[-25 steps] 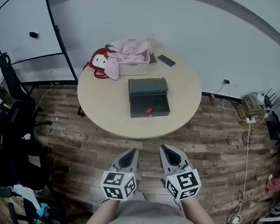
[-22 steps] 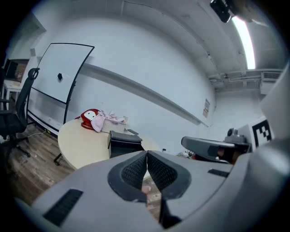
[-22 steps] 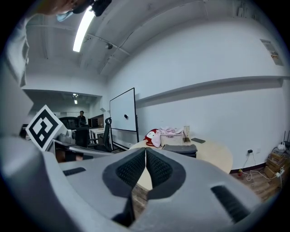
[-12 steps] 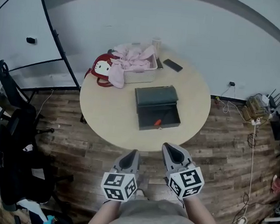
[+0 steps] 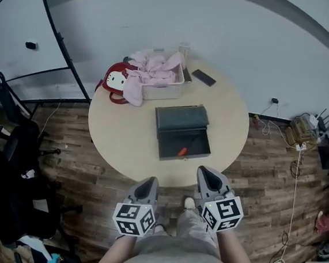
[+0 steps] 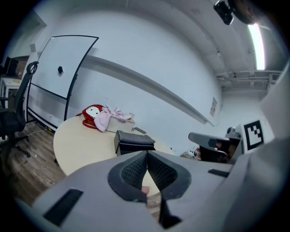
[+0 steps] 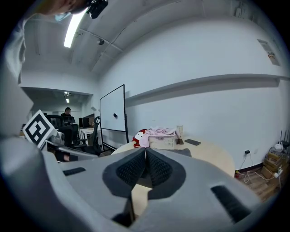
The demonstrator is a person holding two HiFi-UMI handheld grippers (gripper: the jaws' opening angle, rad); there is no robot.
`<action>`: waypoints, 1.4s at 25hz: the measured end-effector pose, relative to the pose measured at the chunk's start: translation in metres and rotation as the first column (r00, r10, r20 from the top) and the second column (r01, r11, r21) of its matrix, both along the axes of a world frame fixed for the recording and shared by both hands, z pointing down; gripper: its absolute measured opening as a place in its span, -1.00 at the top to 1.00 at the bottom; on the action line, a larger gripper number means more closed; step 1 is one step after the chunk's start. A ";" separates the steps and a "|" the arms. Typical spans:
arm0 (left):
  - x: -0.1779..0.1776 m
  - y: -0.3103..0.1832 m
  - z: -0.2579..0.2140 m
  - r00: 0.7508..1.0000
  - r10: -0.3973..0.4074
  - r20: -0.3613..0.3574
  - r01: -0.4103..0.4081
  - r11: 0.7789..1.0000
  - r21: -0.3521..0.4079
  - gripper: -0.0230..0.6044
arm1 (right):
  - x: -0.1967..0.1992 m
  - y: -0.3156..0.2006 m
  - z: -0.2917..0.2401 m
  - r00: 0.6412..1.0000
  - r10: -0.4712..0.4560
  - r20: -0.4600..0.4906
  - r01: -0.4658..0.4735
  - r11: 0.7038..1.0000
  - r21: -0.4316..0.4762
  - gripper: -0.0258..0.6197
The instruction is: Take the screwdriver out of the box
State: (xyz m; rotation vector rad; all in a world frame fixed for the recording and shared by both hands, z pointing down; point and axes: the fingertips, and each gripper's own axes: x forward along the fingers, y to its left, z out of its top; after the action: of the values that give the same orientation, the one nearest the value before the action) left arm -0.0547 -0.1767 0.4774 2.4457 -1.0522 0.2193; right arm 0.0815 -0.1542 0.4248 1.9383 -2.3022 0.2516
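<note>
Status: task not begun. The left gripper [image 5: 150, 181] and the right gripper [image 5: 204, 172] are held side by side and short of the near edge of the round beige table [image 5: 117, 141], both off the tabletop and over the wood-pattern floor [image 5: 253, 171]. In the left gripper view the left gripper [image 6: 147, 152] has its ribbed pads pressed together with nothing between them. The right gripper view shows the same for the right gripper [image 7: 146, 152]: closed and empty. The dark grey rectangular box [image 5: 182, 119] stands on the table ahead of both grippers, roughly on the line between them and well apart from either. Its lid is already raised at the far side, so no opening step appears to be needed. The screwdriver with the orange handle [image 5: 183, 149] lies inside the box on its floor, handle end toward the grippers and dark shaft angled away toward the right gripper's side. It is untouched. Beyond the box, farther from the grippers, are a white slotted basket heaped with pink cloth [image 5: 161, 78], a red bag with a cartoon face [image 5: 114, 80] and a black phone [image 5: 203, 77]; none of them obstructs the approach. Outstanding, in my judgement: bring one gripper over the box, open its jaws, close them on the handle, and lift the tool out past the box walls.
</note>
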 end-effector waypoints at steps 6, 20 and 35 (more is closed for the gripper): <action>0.026 -0.041 0.004 0.996 -0.086 -0.009 0.086 0.996 -0.009 0.92 | 0.029 -0.049 0.004 0.994 -0.101 -0.039 0.100 0.995 -0.016 0.92; 0.073 -0.097 0.012 0.961 -0.275 0.019 0.276 0.960 -0.055 0.92 | 0.054 -0.140 0.031 0.896 -0.415 -0.157 0.400 0.908 -0.122 0.92; 0.069 -0.105 0.031 0.881 -0.471 0.033 0.472 0.876 -0.099 0.92 | 0.022 -0.180 0.132 0.520 -0.766 -0.377 0.643 0.642 -0.417 0.92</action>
State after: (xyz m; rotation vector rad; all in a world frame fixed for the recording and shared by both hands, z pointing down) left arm 0.0145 -0.2819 0.5080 2.0180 -1.5598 0.1179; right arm 0.1039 -0.3343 0.5573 0.6669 -2.2960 -0.1047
